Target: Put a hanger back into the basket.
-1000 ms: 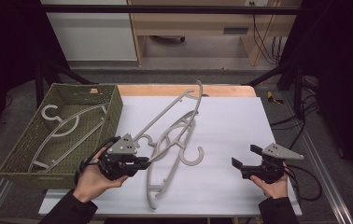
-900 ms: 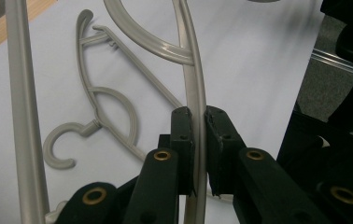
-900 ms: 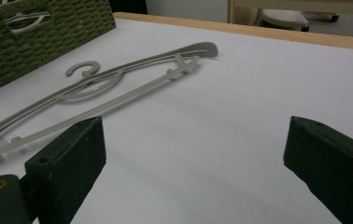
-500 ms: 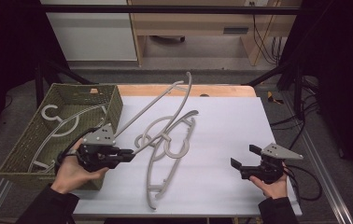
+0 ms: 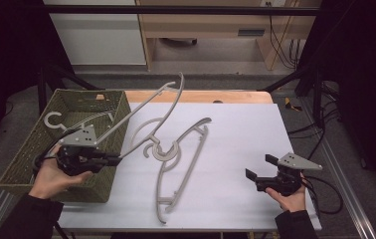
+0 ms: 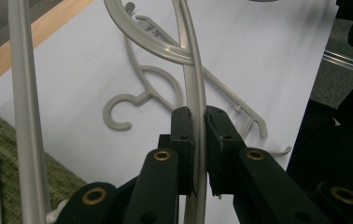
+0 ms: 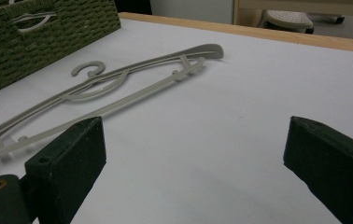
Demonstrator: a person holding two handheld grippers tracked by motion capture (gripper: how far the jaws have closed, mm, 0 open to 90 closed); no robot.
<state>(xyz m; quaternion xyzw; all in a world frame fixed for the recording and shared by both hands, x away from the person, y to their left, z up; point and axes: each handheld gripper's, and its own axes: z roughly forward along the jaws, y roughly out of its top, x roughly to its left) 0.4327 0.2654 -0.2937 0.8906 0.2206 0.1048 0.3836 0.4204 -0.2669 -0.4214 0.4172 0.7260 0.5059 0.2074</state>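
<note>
Left gripper (image 5: 118, 159) clamped on grey hanger (image 5: 148, 102), lifted beside green basket (image 5: 27, 164). Right gripper (image 5: 257, 167) wide open, empty, low over white table (image 5: 235, 134). Second hanger (image 5: 186, 154) flat between.

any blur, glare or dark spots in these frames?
High view: even light on the white tabletop, surroundings black, soft overall. Left gripper view: the left tool sharp on the grey plastic hanger. Right gripper view: the near pads blurred, no glare.
</note>
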